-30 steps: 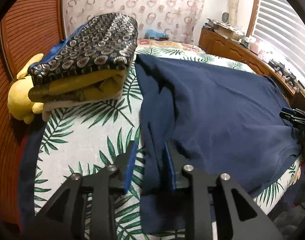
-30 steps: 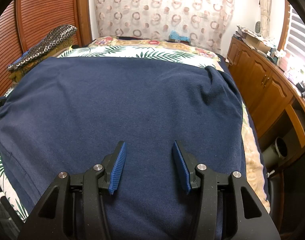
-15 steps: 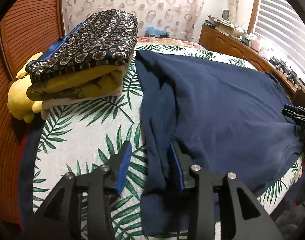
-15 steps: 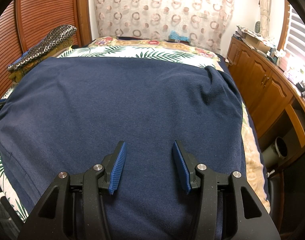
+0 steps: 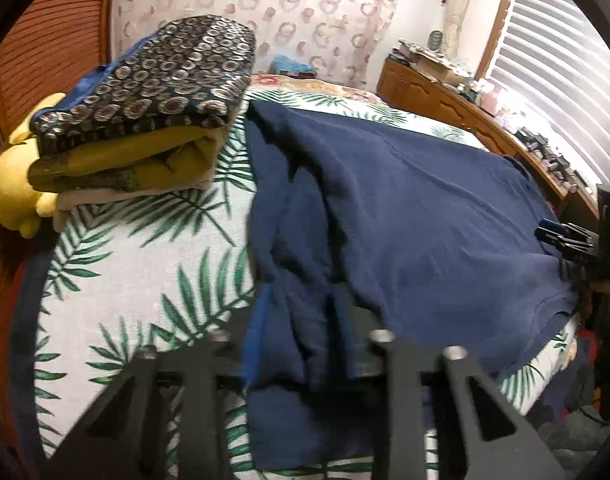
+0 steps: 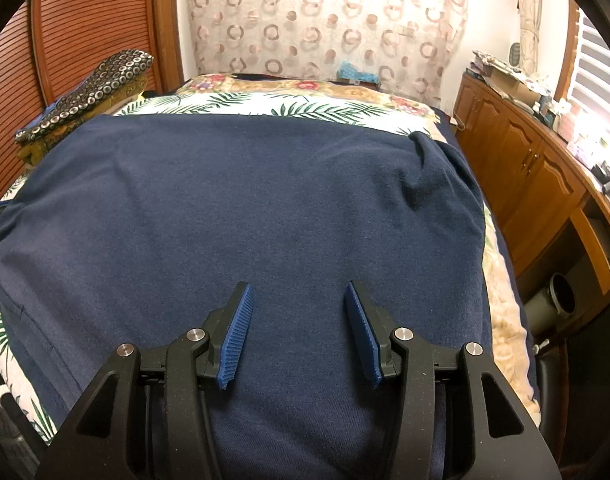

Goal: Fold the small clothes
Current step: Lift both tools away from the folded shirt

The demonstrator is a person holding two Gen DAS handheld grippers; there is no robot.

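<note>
Bed with a white sheet printed in green palm leaves (image 5: 145, 264) takes up most of the room. Spread flat over it lies the navy blue soft knit shirt (image 6: 245, 200), covering nearly the full width. At the bed's far left corner sits a stack of folded clothes, dark ring-patterned piece on top of mustard ones (image 5: 145, 120), with a yellow plush toy (image 5: 13, 188) tucked beside it.

Left tongs (image 5: 301, 336) are closing on a bunched ridge along the shirt's left edge; cloth sits between the blue pads, frame is blurred. Right tongs (image 6: 297, 332) hover part-open over the shirt's near middle, nothing between them.

Shirt looks light, limp, not slippery, likely to sag and drag once lifted. Best hold is probably the side edge or hem corners, pinching both layers, not the flat middle.
</note>
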